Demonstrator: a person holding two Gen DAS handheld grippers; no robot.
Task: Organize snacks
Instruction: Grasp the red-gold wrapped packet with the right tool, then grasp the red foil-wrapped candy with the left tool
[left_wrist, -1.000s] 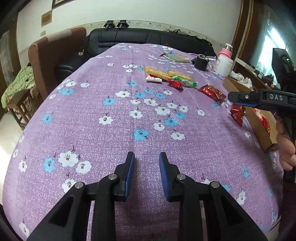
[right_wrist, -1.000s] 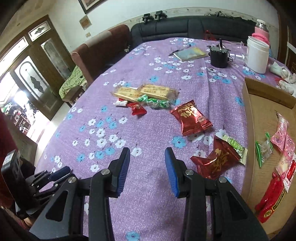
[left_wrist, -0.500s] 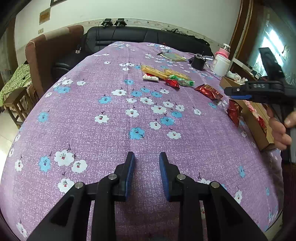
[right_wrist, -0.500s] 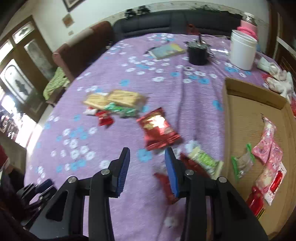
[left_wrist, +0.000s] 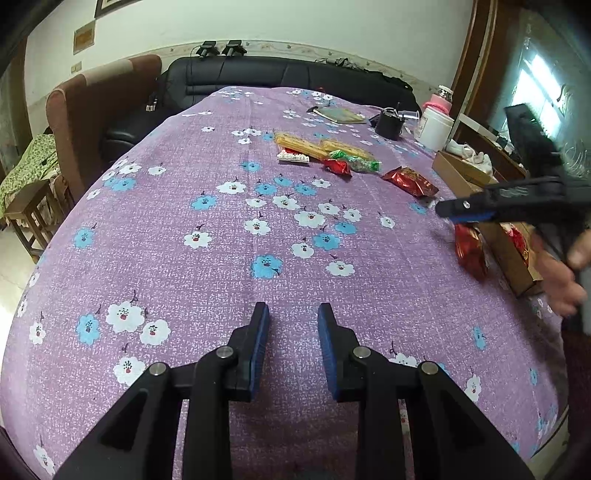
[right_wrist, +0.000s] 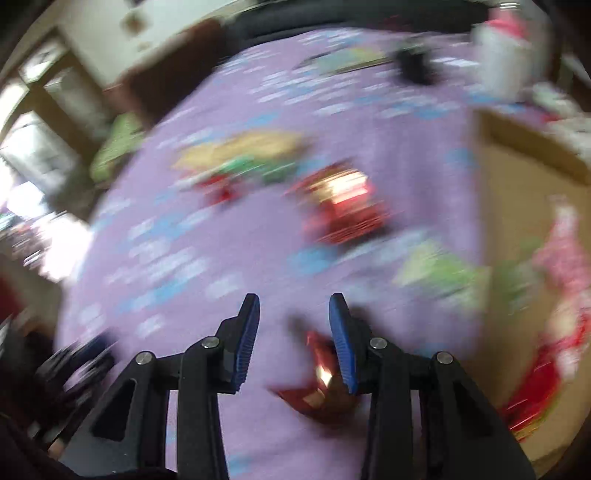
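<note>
Several snack packs lie on the purple flowered tablecloth (left_wrist: 221, 258): yellow biscuit packs (left_wrist: 295, 142), a green pack (left_wrist: 354, 160), a small red one (left_wrist: 338, 166) and a red packet (left_wrist: 410, 181). Another red packet (left_wrist: 469, 251) lies by the cardboard box (left_wrist: 461, 170), under my right gripper (left_wrist: 461, 212). The right wrist view is blurred. There my right gripper (right_wrist: 294, 302) stands open over that red packet (right_wrist: 317, 373), which shows low between the jaws, close to the right finger; contact cannot be told. My left gripper (left_wrist: 293, 314) hovers open over bare cloth, holding nothing.
The box (right_wrist: 517, 206) holds pink and red packs, and a green pack (right_wrist: 439, 273) lies beside it. A white jar (left_wrist: 436, 127), black cup (left_wrist: 389, 123) and notebook (left_wrist: 341, 115) stand at the far end. A black sofa (left_wrist: 295, 77) and brown armchair (left_wrist: 96, 110) border the table. A person's hand (left_wrist: 565, 273) grips the right handle.
My right gripper has swung forward and down toward the red packet beside the box, and its view has blurred. The left gripper has stayed put.
</note>
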